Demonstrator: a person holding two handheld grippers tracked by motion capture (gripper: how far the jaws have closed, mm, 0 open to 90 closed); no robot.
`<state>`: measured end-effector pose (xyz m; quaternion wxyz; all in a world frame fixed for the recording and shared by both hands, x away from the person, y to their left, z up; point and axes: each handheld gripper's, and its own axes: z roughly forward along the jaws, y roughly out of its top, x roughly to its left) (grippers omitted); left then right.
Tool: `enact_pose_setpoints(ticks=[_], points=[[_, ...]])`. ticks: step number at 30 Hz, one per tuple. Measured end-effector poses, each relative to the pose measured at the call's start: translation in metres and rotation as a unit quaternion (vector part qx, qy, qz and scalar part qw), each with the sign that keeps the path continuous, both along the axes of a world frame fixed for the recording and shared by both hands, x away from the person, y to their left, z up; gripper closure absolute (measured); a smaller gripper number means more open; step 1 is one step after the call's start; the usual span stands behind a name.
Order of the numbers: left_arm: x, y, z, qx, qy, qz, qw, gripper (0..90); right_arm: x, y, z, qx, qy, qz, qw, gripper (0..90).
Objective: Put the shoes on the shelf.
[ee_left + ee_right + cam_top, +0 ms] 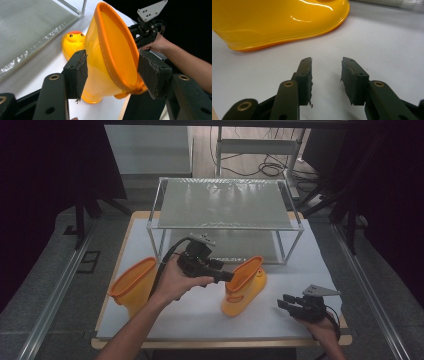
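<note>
Two yellow rubber boots stand on the white-covered desk in front of a wire-framed shelf rack. The right boot, duck-faced at the toe, sits near the desk's centre; the left boot stands at about nine o'clock from it, partly hidden behind the forearm.

The left gripper is held at the right boot's orange-trimmed opening, at roughly nine o'clock of the rim. In the left gripper view its jaws stand wide on either side of the boot's collar; the pads do not appear to press on it, though contact on the far side cannot be confirmed. The right gripper rests low at about four o'clock from the boot, its jaws open and empty above the desk.

The boot is judged light, glossy and probably slippery on its rounded foot, with a soft shaft that will flex when pinched. The stitched rim is likely the best place to be gripped. The boots' soles and the rack's lower shelf are hard to make out.
</note>
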<state>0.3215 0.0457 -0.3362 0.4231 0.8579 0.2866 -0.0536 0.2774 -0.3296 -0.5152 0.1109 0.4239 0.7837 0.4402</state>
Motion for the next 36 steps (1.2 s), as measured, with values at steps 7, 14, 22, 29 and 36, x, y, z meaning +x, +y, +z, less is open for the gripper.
enact_pose_setpoints(ticks=[7,14,22,29,36], points=[[0.011,-0.018,0.002,0.018,0.009,-0.007,0.9998,42.7,0.001,-0.002,0.000,0.000,0.002,-0.003,1.0000,60.1],[0.022,-0.037,0.001,0.062,0.011,-0.007,0.9980,48.3,0.001,-0.001,0.000,0.001,0.003,-0.003,1.0000,60.1],[0.032,-0.052,-0.008,0.104,0.027,-0.006,0.9942,56.5,0.001,-0.001,-0.001,0.000,0.004,-0.002,1.0000,60.0],[0.038,-0.066,-0.015,0.128,0.037,-0.015,0.9910,72.7,0.002,0.000,-0.002,0.000,0.006,-0.003,1.0000,60.0],[0.039,-0.071,-0.011,0.150,0.033,-0.022,0.9879,86.2,0.002,-0.001,-0.003,-0.002,0.003,-0.004,1.0000,60.1]])
